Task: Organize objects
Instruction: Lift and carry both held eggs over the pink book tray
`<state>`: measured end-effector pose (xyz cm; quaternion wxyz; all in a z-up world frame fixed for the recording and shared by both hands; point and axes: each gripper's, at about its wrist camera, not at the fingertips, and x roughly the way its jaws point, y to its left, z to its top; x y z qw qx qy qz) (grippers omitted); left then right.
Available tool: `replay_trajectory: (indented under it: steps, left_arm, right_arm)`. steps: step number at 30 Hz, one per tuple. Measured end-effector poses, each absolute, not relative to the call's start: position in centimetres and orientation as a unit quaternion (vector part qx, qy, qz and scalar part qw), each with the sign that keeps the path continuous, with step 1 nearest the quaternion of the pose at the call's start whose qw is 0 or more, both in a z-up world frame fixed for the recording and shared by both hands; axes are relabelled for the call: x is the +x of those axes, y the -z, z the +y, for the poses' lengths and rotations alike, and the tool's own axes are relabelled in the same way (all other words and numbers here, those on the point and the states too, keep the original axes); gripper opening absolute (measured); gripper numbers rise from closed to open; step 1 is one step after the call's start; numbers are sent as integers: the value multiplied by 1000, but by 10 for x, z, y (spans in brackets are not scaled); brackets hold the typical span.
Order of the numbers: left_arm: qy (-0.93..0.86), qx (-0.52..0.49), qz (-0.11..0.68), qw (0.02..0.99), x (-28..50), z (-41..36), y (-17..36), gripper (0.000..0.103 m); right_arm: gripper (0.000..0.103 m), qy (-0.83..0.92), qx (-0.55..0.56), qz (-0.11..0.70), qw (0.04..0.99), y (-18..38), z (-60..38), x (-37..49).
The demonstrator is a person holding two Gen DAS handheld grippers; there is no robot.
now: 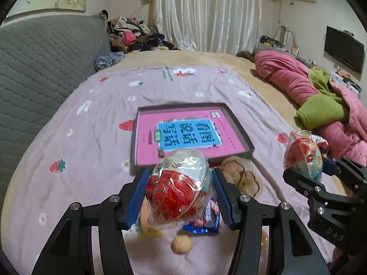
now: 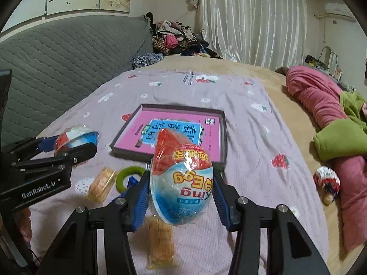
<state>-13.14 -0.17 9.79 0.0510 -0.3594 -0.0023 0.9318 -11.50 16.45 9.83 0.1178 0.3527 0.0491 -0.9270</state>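
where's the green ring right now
In the right wrist view the green ring lies on the pink blanket, lower left of centre, between the wrapped biscuit and the right tool.

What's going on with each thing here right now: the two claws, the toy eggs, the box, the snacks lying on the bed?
Left gripper: shut on a wrapped egg, held above the bed.
Right gripper: shut on a second wrapped egg, also lifted.
Shallow box: open, a pink book flat inside.
Wrapped wafers: lying on the blanket.
Green ring: lying on the blanket.
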Motion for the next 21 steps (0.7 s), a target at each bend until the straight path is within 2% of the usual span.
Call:
replay_trajectory:
  steps: [12, 21]
  left_arm:
    - [-935, -353, 6, 36, -191, -10, -117, 58]
    - [-931, -363, -2, 34, -252, -11, -109, 58]
  right_arm:
    - [51, 933, 336, 64, 116, -126, 156, -164]
    - [51, 931, 338, 72, 121, -126, 147, -221]
